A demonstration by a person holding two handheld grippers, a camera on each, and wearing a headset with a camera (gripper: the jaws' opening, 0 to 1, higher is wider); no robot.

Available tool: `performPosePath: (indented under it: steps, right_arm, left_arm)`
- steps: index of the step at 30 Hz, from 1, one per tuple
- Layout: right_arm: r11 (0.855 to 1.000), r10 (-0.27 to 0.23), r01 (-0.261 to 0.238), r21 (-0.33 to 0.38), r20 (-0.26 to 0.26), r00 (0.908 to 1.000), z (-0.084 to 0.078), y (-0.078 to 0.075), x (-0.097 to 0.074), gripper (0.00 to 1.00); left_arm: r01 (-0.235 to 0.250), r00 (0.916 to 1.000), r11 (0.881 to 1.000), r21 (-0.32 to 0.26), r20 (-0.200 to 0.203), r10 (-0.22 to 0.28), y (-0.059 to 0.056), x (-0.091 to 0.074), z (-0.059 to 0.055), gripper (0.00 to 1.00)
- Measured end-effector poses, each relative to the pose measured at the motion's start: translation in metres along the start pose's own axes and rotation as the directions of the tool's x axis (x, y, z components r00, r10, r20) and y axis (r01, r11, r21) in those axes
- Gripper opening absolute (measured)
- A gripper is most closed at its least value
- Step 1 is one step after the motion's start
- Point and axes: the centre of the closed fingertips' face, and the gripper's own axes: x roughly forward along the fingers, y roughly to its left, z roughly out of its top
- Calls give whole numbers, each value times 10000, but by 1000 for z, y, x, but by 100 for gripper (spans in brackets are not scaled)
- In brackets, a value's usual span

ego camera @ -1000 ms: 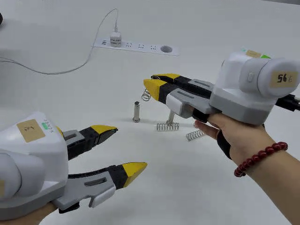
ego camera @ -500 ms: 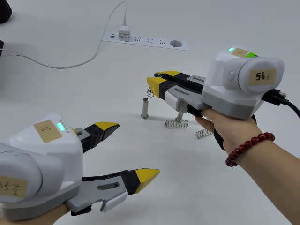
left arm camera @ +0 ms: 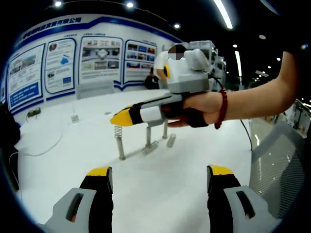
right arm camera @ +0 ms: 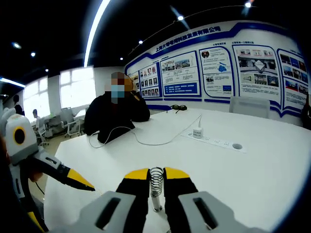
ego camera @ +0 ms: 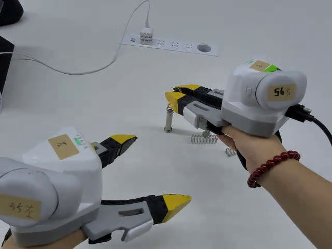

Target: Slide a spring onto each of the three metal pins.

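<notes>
Two handheld grippers are hovering over a white workbench [ego camera: 104, 104]: the right gripper [ego camera: 174, 95] is pinching a spring [right arm camera: 155, 180] between its yellow-tipped jaws, holding it upright at the top of a metal pin [ego camera: 168, 123] directly beneath its tips. A second pin [left arm camera: 148, 136] and a third pin [left arm camera: 165, 130] are standing under its body, with one loose spring [ego camera: 203, 138] and another loose spring [ego camera: 230, 151] lying beside them. The left gripper [ego camera: 150, 170], jaws spread wide, is hanging well apart, nearer the person. A power strip [ego camera: 171, 45] is lying beyond the right gripper's tips
</notes>
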Motion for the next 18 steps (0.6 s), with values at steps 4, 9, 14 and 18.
performPosePath:
  steps: [4,9,14,18]
  right_arm:
    - [9998,4,-6,-193,-97,10000,0,0,0,12]
    - [9989,28,-38,-476,-208,9998,-1,1,-1,12]
    - [9982,37,-52,-599,-258,9997,-1,3,-1,12]
    - [9975,95,-118,-703,-333,9994,-1,6,-1,12]
  left_arm:
    - [16,10000,10000,-46,8,-16,-1,0,0,82]
    - [29,10000,10000,-60,-19,-29,-2,1,-1,83]
    - [37,10000,10000,-48,14,-37,-2,0,0,83]
    - [47,10000,10000,-62,21,-47,-2,0,0,83]
